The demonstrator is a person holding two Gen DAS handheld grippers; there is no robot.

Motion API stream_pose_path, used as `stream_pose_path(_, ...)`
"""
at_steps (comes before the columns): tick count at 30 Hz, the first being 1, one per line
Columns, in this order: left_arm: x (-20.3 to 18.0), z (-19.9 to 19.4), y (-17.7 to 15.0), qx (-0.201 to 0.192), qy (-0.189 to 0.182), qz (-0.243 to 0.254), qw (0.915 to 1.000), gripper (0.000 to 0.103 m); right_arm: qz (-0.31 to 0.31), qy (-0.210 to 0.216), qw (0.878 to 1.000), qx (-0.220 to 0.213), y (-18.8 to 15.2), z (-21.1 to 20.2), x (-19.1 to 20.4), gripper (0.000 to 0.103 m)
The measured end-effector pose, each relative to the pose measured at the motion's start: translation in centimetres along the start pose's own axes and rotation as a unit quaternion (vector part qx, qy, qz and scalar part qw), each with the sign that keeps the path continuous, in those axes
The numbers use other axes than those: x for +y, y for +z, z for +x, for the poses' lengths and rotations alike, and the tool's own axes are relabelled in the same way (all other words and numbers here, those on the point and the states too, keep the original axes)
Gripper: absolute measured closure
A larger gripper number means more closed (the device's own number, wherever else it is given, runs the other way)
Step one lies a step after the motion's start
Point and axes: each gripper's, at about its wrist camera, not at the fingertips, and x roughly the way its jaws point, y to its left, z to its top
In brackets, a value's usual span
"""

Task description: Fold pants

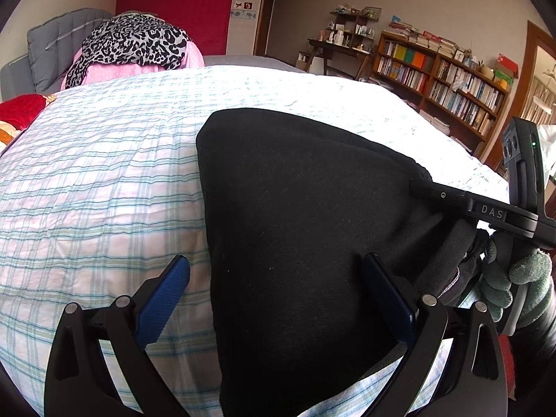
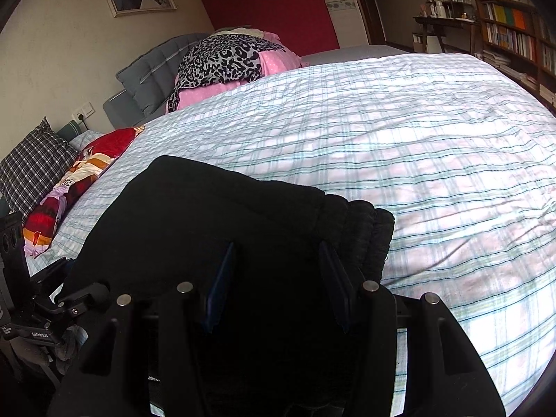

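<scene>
Black pants (image 1: 305, 222) lie folded into a compact block on the plaid bedsheet (image 1: 104, 180). My left gripper (image 1: 278, 271) is open; its blue pads straddle the pants' near left edge, one on the sheet, one over the cloth. The right gripper (image 1: 486, 210) shows at the right, its tip touching the pants' right edge. In the right wrist view the pants (image 2: 222, 215) fill the lower middle, ribbed waistband (image 2: 368, 239) to the right. My right gripper (image 2: 278, 257) is open above the cloth, holding nothing.
A leopard-print and pink pile (image 1: 139, 48) lies at the head of the bed by a grey headboard (image 1: 52, 45). Red patterned bedding (image 2: 80, 180) and a checked pillow (image 2: 31, 166) sit left. Bookshelves (image 1: 448, 80) and a desk (image 1: 333, 48) stand right.
</scene>
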Motion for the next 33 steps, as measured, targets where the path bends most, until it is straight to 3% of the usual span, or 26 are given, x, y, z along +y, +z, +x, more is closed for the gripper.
stream_pose_path(6,-0.4,0.5,-0.3,0.010,0.017,0.015,0.9997,0.005,0.003,0.002,1.000,0.000,0.0,-0.1,-0.1,0.051)
stream_pose_path(13,1.9,0.8,-0.8,0.035,-0.039,-0.045,0.9976,0.005,0.022,0.026,0.999,-0.021,-0.1,-1.6,-0.5,0.051)
stream_pose_path(17,2.4,-0.1,-0.6,0.030,-0.055,-0.062,0.9961,0.005,0.034,0.023,0.998,-0.048,0.0,-4.2,-0.6,0.030)
stream_pose_path(20,2.1,-1.2,-0.1,0.018,-0.053,-0.055,0.9969,0.005,0.047,0.012,0.997,-0.061,0.0,-5.8,-1.1,0.022)
stream_pose_path(24,2.3,-2.5,1.0,0.001,-0.058,-0.057,0.9967,0.005,0.102,0.009,0.993,-0.051,-0.2,-6.8,-3.4,0.008)
stream_pose_path(33,4.6,-1.6,3.6,0.011,-0.048,-0.104,0.9933,0.005,0.215,0.073,0.974,0.022,-1.0,-4.4,-7.4,0.008)
